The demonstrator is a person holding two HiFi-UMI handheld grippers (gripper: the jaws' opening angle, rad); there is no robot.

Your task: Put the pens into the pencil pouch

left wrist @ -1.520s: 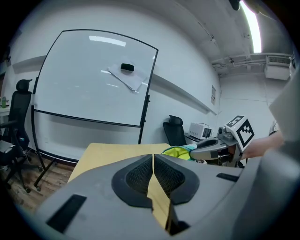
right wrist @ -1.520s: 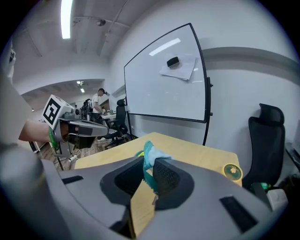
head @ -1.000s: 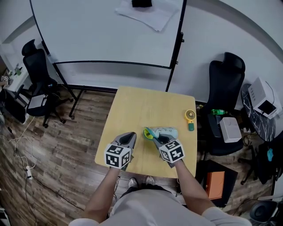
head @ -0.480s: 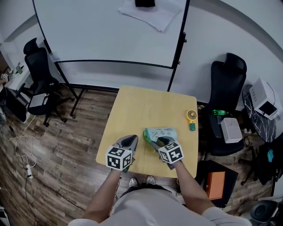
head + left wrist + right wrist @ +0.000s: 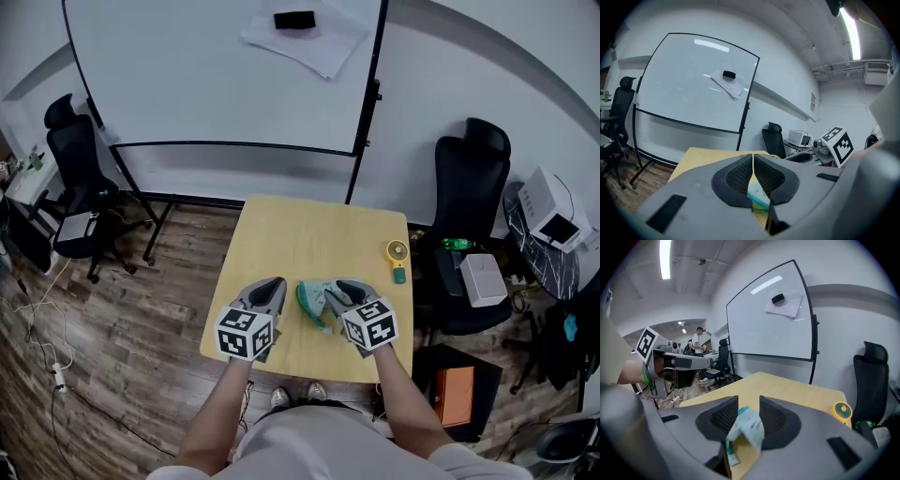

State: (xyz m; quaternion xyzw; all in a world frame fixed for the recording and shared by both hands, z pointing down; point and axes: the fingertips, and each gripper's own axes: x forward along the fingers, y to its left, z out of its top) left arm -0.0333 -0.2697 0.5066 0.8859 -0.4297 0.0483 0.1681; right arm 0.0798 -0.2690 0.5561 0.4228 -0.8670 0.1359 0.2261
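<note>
A teal and white pencil pouch (image 5: 313,302) hangs just above the wooden table (image 5: 309,234), near its front edge. My right gripper (image 5: 339,293) is shut on the pouch's right end. In the right gripper view the pouch (image 5: 747,426) is pinched between the two pads of that gripper (image 5: 749,405). My left gripper (image 5: 270,289) hovers to the left of the pouch, apart from it, with its jaws shut on nothing. In the left gripper view the pads of that gripper (image 5: 753,161) meet, and a strip of the pouch (image 5: 758,198) shows below them. No pen is in view.
A small yellow fan (image 5: 397,253) with a green handle lies near the table's right edge. A whiteboard on a stand (image 5: 225,75) is behind the table. Black office chairs stand at the right (image 5: 473,178) and far left (image 5: 70,141).
Both grippers have risen. The pouch has come up off the table with the right gripper and hangs more bunched, shifted slightly left.
</note>
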